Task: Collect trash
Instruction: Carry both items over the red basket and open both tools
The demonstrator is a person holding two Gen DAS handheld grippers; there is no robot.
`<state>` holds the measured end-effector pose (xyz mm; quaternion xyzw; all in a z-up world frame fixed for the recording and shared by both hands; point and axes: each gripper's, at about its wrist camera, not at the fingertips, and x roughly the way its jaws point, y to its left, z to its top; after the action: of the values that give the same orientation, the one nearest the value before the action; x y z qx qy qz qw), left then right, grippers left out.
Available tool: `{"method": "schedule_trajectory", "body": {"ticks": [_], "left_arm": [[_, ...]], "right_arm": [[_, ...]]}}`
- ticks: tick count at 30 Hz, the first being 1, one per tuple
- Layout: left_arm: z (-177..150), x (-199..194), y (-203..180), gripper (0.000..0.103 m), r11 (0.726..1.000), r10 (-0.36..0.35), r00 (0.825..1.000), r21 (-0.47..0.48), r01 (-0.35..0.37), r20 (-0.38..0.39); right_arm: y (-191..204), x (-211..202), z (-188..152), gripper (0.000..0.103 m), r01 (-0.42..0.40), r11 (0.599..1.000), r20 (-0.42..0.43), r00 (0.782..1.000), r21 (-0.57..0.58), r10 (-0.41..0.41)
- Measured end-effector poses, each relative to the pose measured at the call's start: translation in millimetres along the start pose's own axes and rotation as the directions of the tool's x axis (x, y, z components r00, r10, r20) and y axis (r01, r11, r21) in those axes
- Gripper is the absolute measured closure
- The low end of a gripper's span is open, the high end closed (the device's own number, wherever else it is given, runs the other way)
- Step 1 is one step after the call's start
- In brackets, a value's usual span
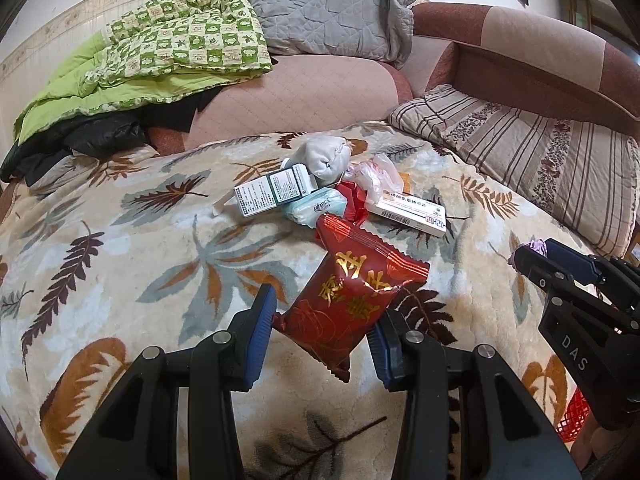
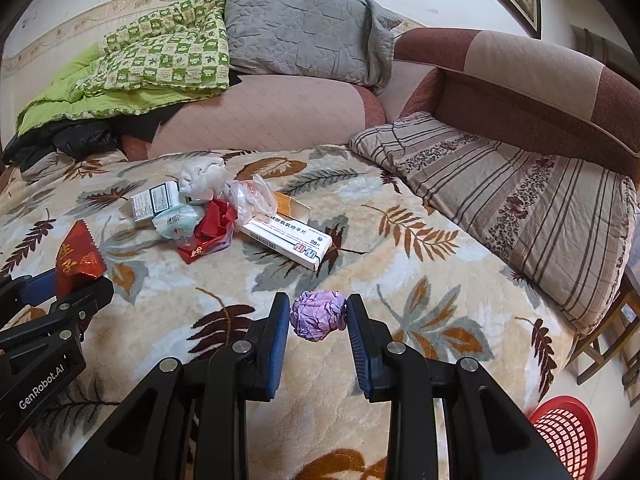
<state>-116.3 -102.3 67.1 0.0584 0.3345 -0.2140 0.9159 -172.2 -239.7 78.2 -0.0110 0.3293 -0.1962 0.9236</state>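
Your left gripper (image 1: 324,320) is clamped on a red snack packet (image 1: 352,296), glossy and crinkled with gold Chinese characters, held above the leaf-print blanket (image 1: 140,248). Your right gripper (image 2: 318,316) pinches a crumpled purple paper ball (image 2: 319,314), both pads touching it. Beyond them lies a pile: a white pill box (image 2: 288,238) reading "28", a dark-and-white box (image 2: 154,202) of fine print, a pale tissue pack (image 2: 178,220), red wrappers (image 2: 210,232), clear plastic (image 2: 248,196) and a grey wad (image 2: 200,178). Your gripper bodies read "DAS" and "GenRobot.AI". A red basket (image 2: 564,436) sits low right.
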Motion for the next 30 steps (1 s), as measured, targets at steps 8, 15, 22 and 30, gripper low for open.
{"method": "schedule_trajectory", "body": {"ticks": [8, 15, 22, 30], "left_arm": [[1, -2, -3, 0.061, 1.0, -0.026, 1.0, 0.008, 0.026, -0.004], [-3, -10, -37, 0.061, 0.973, -0.199, 0.979, 0.114, 0.203, -0.041], [-5, -42, -133, 0.061, 0.862, -0.414, 0.904, 0.275, 0.426, -0.102], [-8, -58, -266, 0.06, 0.663, -0.615, 0.729, 0.303, 0.685, -0.3]], "right_arm": [[-3, 0, 1, 0.072, -0.011, 1.0, -0.007, 1.0, 0.026, 0.011], [-62, -15, -10, 0.072, -0.099, 0.969, -0.044, 0.993, 0.228, 0.112], [-163, -79, -55, 0.072, -0.109, 0.919, -0.016, 0.992, 0.378, 0.124], [-267, -128, -109, 0.072, 0.014, 0.84, -0.037, 0.999, 0.542, 0.007]]}}
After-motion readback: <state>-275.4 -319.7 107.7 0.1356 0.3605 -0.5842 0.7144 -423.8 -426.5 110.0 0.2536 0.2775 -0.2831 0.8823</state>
